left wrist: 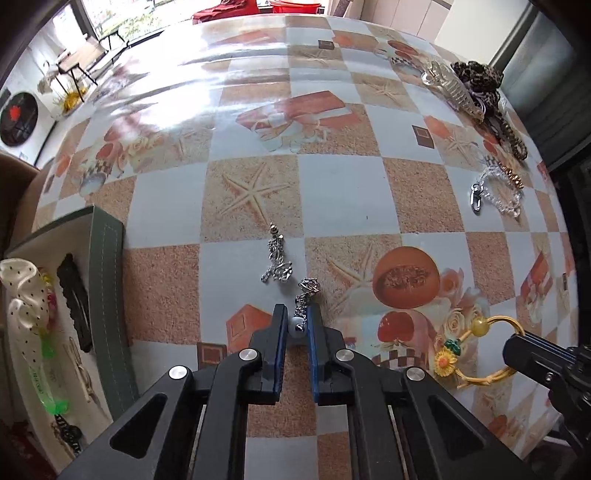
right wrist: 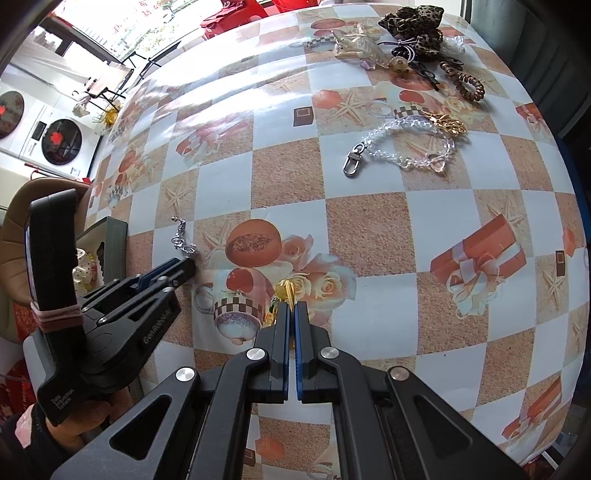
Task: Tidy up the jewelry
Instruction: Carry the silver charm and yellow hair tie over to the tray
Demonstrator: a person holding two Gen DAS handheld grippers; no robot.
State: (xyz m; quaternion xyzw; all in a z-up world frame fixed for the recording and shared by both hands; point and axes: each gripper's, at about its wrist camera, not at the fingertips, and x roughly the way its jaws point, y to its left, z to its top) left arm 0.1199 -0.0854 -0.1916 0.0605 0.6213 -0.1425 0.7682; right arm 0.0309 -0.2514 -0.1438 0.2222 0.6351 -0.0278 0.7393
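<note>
My left gripper point(left wrist: 297, 314) is shut on a silver earring point(left wrist: 300, 325) with a white bead, down at the tablecloth. A second silver earring point(left wrist: 276, 258) lies just beyond it. My right gripper point(right wrist: 293, 309) is shut on a yellow bangle point(right wrist: 286, 290) with a sunflower charm; in the left wrist view the bangle point(left wrist: 476, 347) rests on the table with the right gripper point(left wrist: 517, 347) gripping its rim. A green jewelry box point(left wrist: 105, 280) stands at the left, holding a polka-dot scrunchie point(left wrist: 22, 306) and a black clip point(left wrist: 75, 299).
A clear bead bracelet point(right wrist: 402, 144) with a metal clasp lies on the far right of the table. Behind it are a leopard scrunchie point(right wrist: 413, 26), a clear claw clip point(right wrist: 365, 48), a brown coil tie point(right wrist: 463, 83) and a gold clip point(right wrist: 447, 123).
</note>
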